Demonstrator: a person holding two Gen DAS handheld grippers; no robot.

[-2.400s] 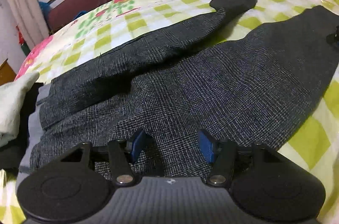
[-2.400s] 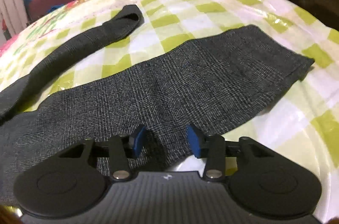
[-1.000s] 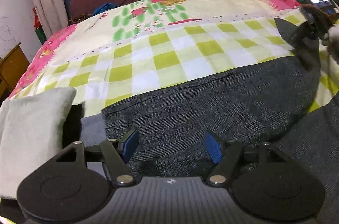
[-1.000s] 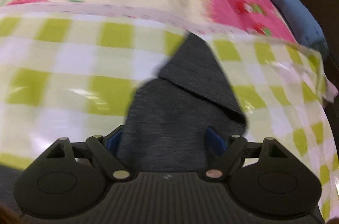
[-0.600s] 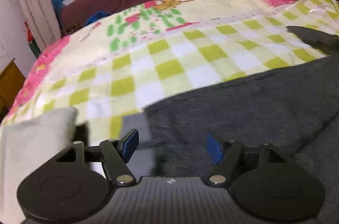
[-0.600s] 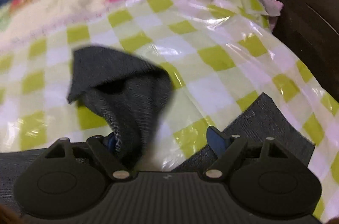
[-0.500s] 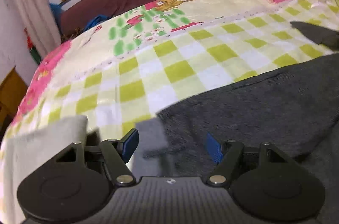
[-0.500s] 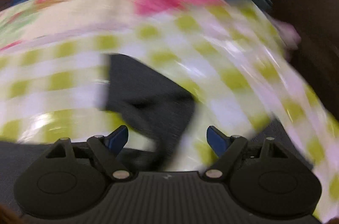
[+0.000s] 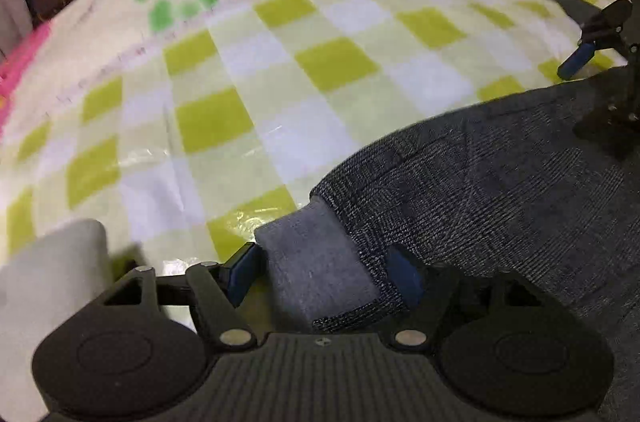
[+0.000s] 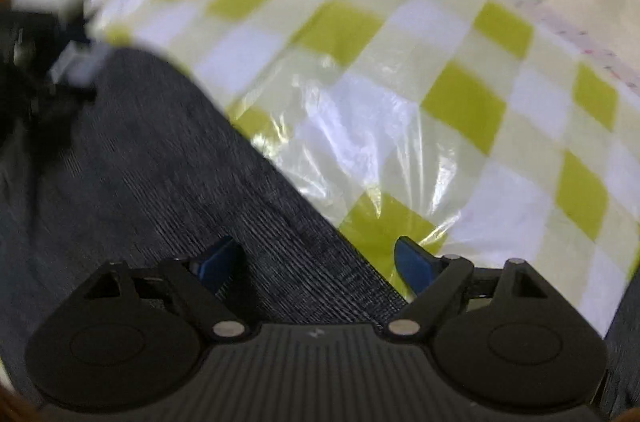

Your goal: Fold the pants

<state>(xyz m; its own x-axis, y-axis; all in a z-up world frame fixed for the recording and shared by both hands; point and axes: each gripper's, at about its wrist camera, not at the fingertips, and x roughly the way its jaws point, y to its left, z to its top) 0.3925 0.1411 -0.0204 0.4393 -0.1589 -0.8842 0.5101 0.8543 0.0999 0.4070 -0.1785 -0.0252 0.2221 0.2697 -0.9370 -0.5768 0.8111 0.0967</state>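
Pants lie flat on checked sheet, legs stacked, left gripper straddling grey waistband and right gripper over leg edge, both jaws just widened and unclamped, likely releasing after lengthwise fold

The left gripper points steeply down, its two blue-padded fingers spread wide; its jaws have just been opening, and the pants' grey waistband corner lies between them with the pads not pressing on it. The right gripper also points steeply down with its jaws wide apart, just been opening too; the edge of the pants runs between them, ungripped. From the left wrist view, the right gripper appears far off to the right.
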